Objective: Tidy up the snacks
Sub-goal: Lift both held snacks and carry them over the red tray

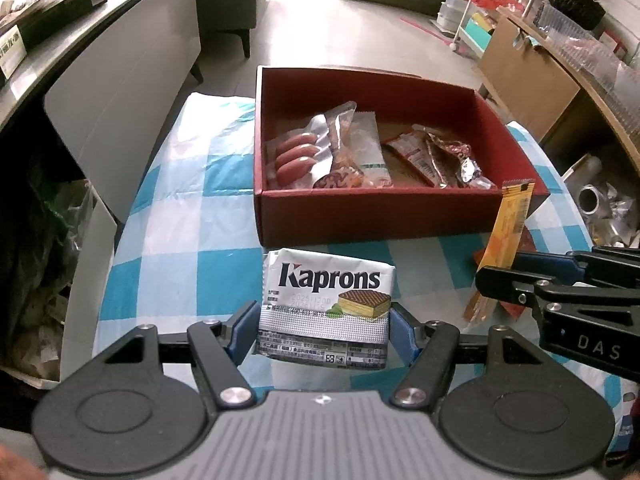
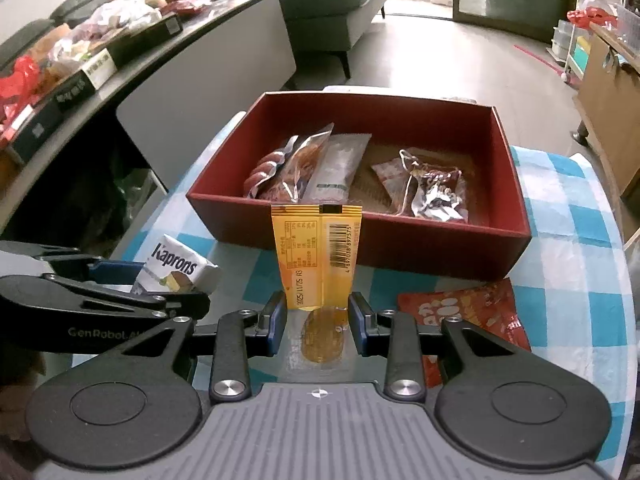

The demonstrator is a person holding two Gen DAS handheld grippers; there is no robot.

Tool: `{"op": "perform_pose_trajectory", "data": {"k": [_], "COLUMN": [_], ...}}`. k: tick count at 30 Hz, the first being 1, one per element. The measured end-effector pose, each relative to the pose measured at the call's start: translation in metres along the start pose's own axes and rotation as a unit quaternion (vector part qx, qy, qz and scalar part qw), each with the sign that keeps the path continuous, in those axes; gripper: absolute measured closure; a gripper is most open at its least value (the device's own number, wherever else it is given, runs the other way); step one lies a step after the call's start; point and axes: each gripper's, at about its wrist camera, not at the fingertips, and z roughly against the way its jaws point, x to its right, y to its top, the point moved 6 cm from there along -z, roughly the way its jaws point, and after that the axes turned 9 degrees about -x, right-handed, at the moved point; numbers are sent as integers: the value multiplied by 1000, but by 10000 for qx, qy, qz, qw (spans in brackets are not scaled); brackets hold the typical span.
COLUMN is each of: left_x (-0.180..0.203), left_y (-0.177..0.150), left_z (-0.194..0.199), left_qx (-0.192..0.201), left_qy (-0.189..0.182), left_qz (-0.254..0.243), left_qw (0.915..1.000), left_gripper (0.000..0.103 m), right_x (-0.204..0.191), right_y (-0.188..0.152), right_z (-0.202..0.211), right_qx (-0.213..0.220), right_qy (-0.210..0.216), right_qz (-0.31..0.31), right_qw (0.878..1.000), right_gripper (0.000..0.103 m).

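Gripping wafer pack (image 1: 326,308) | left gripper (image 1: 322,330) || right gripper (image 2: 318,320) fingers clamp orange sachet (image 2: 316,256)

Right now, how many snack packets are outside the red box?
3. The Kaprons wafer pack is in the left gripper, the yellow packet in the right gripper, the red packet on the tablecloth. Others may be hidden.

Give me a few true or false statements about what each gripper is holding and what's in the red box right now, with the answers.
1. The left gripper holds a Kaprons wafer pack. True.
2. The right gripper is empty. False: its fingers clamp a yellow snack packet.
3. The red box is empty. False: it holds several snacks, including a sausage pack.
4. A red snack bag lies on the checked tablecloth, outside the box. True.
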Motion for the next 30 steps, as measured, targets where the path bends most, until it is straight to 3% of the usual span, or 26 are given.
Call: {"op": "perform_pose_trajectory", "data": {"k": [14,30], "left_x": [9,29], "left_y": [17,84], "left_z": [10,21], "left_qx": [231,774], "left_qy": [-20,-12], "left_qz": [-45,18], "left_qw": [9997,9970], "left_gripper": [42,42], "right_x": [4,26], "right_y": [12,58], "right_z": [12,21], "right_qx": [249,667], "right_qy": [113,180], "right_qz": [-95,-323], "right_qw": [9996,9971], "right_gripper": [62,62]}}
